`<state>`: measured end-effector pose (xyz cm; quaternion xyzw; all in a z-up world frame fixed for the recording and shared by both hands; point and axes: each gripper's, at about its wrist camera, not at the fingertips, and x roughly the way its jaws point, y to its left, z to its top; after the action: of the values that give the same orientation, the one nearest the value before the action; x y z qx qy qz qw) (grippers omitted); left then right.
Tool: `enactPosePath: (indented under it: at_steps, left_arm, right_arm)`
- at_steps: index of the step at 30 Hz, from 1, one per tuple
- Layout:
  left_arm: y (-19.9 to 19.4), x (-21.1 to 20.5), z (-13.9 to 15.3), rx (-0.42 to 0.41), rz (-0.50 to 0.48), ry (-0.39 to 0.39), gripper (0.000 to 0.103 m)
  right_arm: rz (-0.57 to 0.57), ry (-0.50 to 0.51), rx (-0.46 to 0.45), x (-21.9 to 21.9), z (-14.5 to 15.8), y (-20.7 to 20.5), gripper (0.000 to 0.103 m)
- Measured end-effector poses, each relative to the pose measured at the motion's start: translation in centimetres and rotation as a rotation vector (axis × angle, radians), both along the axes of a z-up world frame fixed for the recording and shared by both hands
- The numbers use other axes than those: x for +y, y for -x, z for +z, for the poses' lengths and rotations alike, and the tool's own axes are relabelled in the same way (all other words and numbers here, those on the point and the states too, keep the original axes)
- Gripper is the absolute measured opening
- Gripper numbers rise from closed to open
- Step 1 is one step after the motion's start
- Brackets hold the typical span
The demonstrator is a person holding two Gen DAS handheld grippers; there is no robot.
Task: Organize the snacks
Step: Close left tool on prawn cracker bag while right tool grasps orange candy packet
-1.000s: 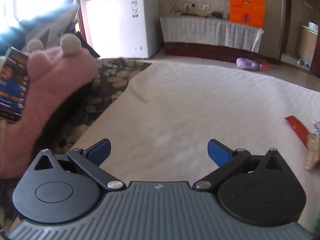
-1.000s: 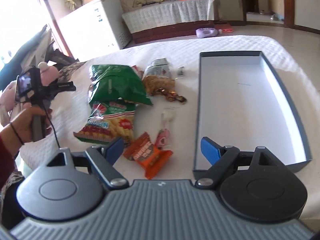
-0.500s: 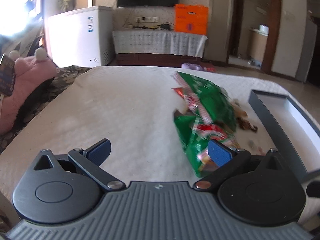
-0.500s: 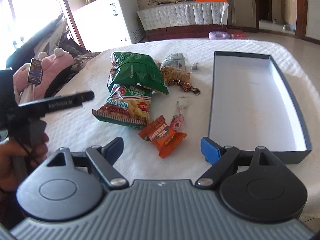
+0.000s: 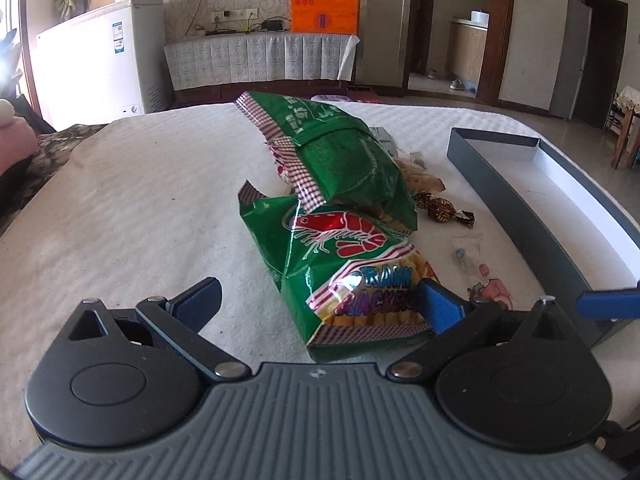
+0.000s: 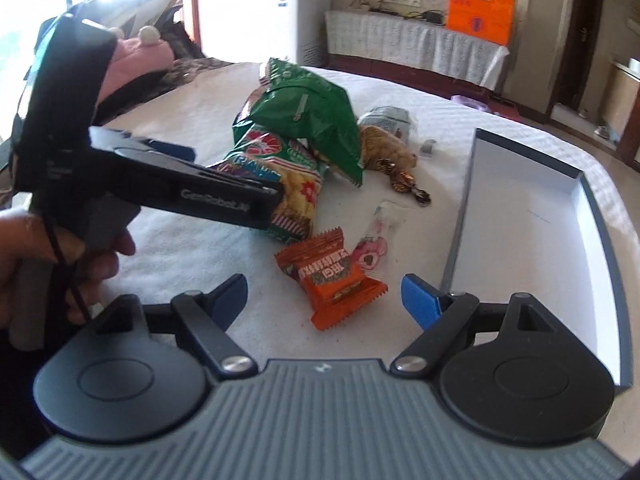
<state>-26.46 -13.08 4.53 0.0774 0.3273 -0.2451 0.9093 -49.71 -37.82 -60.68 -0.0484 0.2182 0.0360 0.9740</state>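
My left gripper (image 5: 320,302) is open, low over the white cloth, with the near end of the prawn crackers bag (image 5: 344,268) between its fingers. A green snack bag (image 5: 340,152) lies partly on top of that bag. My right gripper (image 6: 325,299) is open too, and the orange snack packet (image 6: 332,276) lies just ahead between its fingers. A pink candy packet (image 6: 374,248), wrapped chocolates (image 6: 408,184) and a peanut bag (image 6: 384,136) lie beyond. The open grey box (image 6: 532,240) sits to the right with nothing in it.
A hand (image 6: 40,260) holds the left gripper's handle at the left of the right wrist view. A pink plush toy (image 6: 136,60) lies off the table's far left. Behind stand a white chest freezer (image 5: 96,64) and a covered bench (image 5: 260,60).
The left gripper swung right, away from the plush toy, and closed in on the prawn crackers bag. The right gripper moved forward and lower toward the orange packet. Both stayed open.
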Motion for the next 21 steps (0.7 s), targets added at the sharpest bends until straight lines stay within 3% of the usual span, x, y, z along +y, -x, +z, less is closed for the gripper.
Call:
enactPosePath:
  at_steps: [3, 6, 9, 12, 15, 21]
  left_arm:
    - [-1.0, 0.5, -0.4, 0.023, 0.022, 0.022, 0.103]
    - [-2.1, 1.3, -0.6, 0.056, 0.042, 0.049, 0.103]
    - [-2.6, 2.2, -0.6, 0.059, 0.071, 0.052, 0.103]
    - [-3.1, 2.7, -0.6, 0.072, 0.074, 0.062, 0.103]
    - [-3.2, 2.7, -0.2, 0.064, 0.067, 0.055, 0.103]
    - [-3.9, 1.1, -0.3, 0.053, 0.030, 0.050, 0.103]
  right_arm:
    - [0.039, 0.068, -0.049, -0.1, -1.4, 2.1, 0.084]
    - [0.093, 0.085, 0.001, -0.3, -3.9, 2.7, 0.066]
    - [0.108, 0.081, 0.056, 0.4, -5.9, 0.6, 0.059]
    - [0.091, 0.076, 0.070, 0.8, -7.1, -1.3, 0.059]
    - [0.129, 0.023, 0.070, 0.1, -10.5, 0.3, 0.058]
    - [0.133, -0.003, 0.064, -1.1, -10.9, 2.3, 0.056]
